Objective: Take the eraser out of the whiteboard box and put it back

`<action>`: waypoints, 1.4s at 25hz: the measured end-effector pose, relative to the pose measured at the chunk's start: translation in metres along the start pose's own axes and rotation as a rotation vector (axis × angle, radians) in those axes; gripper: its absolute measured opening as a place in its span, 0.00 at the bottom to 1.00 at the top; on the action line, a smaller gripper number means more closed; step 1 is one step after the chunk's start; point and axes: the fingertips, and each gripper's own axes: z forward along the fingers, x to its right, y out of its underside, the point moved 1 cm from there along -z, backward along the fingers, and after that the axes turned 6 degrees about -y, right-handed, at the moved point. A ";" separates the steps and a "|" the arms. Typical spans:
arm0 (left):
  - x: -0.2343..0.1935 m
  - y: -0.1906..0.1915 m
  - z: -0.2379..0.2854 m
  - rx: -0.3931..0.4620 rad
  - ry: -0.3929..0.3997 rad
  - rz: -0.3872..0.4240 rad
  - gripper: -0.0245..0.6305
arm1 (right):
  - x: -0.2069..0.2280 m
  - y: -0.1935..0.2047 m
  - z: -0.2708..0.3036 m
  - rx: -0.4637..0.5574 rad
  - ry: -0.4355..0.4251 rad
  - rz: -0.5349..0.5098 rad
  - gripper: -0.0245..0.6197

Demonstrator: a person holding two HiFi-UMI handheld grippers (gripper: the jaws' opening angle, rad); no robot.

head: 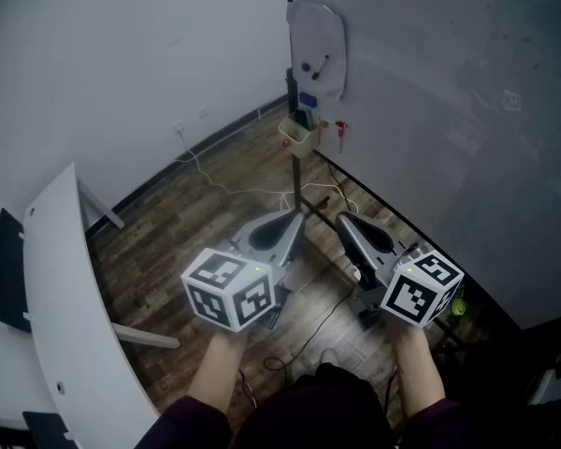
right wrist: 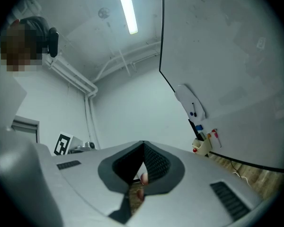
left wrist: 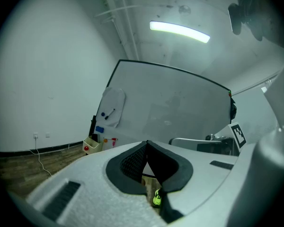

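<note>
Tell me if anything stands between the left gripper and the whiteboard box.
Nothing visible does. Only open air separates the left gripper, jaws shut and empty, from the whiteboard box; the stand's pole runs below the box.

whiteboard box (head: pixel 298 137) ahead, table (head: pixel 64 299) left

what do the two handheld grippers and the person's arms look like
Both the left gripper and right gripper are light grey, beak-shaped shells with black textured pads. Each carries a white cube with black square markers. The person wears dark purplish sleeves.
</note>
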 end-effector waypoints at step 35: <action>-0.066 -0.014 0.153 -0.050 -0.052 -0.015 0.05 | 0.151 -0.035 0.072 -0.046 -0.039 0.058 0.04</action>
